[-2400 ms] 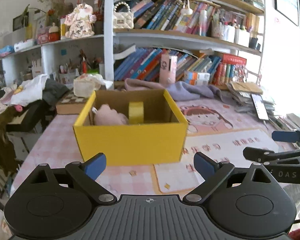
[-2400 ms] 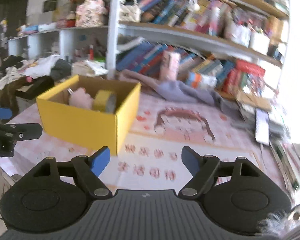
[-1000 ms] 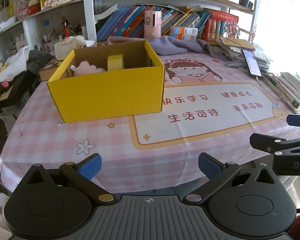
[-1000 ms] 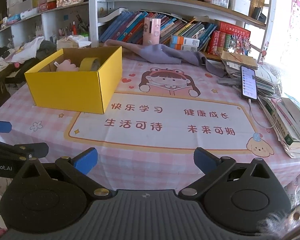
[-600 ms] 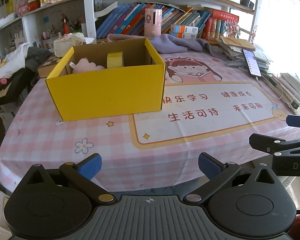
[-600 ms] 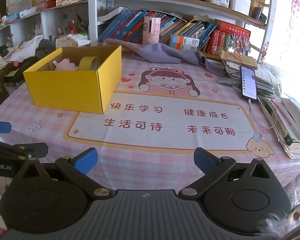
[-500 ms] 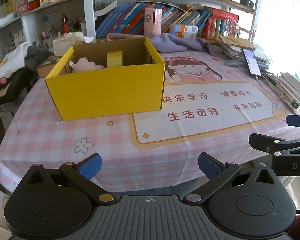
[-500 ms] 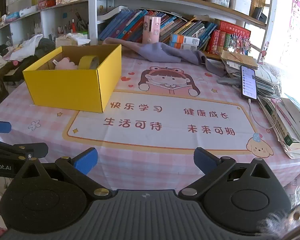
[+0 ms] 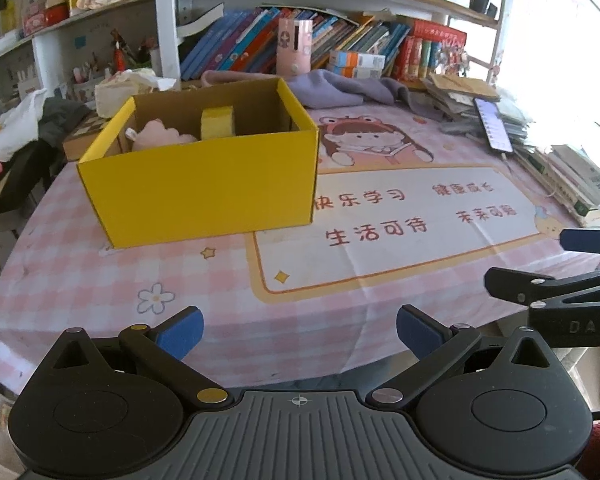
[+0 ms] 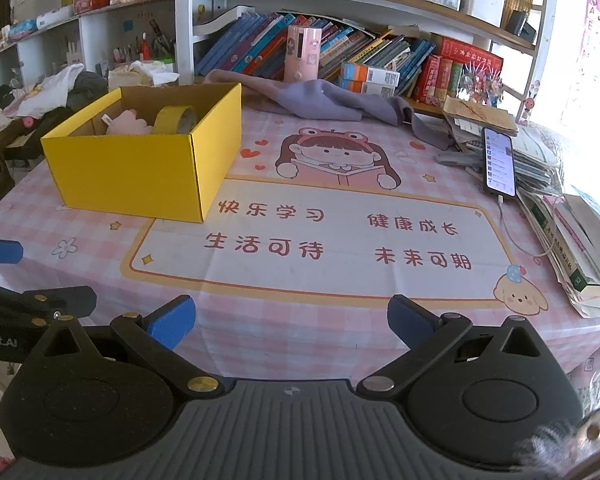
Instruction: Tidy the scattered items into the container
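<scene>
A yellow cardboard box [image 9: 204,188] [image 10: 140,172] stands on the left half of the pink checked tablecloth. Inside it a pink soft item [image 9: 160,138] [image 10: 126,125] lies beside a yellow tape roll [image 9: 217,123] [image 10: 176,119] standing on edge. My left gripper [image 9: 299,330] hangs open and empty over the table's near edge, well short of the box. My right gripper [image 10: 288,320] is open and empty too, at the near edge facing the printed mat. Each gripper shows at the side of the other's view.
A printed mat [image 10: 320,236] with a cartoon girl covers the table's middle. A purple cloth [image 10: 328,100] and a pink cup [image 10: 302,54] lie at the back below bookshelves. A phone [image 10: 499,162] rests on stacked books and papers [image 10: 572,232] along the right edge.
Since 2.4 s ago both grippers have drawn back from the box to the table's near edge. Over the last second the views barely shift, and both grippers stay open.
</scene>
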`<state>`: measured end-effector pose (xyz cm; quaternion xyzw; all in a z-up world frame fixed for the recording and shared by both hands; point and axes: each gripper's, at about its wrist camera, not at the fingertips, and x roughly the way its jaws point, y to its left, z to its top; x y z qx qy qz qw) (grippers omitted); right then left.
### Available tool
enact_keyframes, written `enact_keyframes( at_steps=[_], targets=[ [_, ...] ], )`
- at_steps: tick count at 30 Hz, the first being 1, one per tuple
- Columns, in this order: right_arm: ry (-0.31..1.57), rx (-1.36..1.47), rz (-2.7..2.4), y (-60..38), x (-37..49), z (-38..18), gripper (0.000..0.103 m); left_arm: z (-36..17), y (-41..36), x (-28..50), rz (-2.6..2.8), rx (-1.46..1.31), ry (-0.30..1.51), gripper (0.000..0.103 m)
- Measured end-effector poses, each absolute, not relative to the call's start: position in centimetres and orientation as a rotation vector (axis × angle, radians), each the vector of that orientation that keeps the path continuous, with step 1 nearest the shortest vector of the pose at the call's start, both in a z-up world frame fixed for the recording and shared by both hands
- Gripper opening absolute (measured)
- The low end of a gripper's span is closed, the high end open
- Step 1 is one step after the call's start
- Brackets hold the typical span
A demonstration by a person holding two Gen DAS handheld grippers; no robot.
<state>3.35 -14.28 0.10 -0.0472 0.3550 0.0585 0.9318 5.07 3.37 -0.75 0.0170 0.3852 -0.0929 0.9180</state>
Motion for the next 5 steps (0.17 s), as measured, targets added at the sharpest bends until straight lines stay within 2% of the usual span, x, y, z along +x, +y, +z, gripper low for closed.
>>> enact_keyframes(
  at_steps=[5],
  targets=[
    [0.739, -0.098, 0.128, -14.45, 4.15, -0.32, 0.103, -0.66, 3.22, 5.4, -0.203, 0.032, 0.788, 0.103]
  ],
)
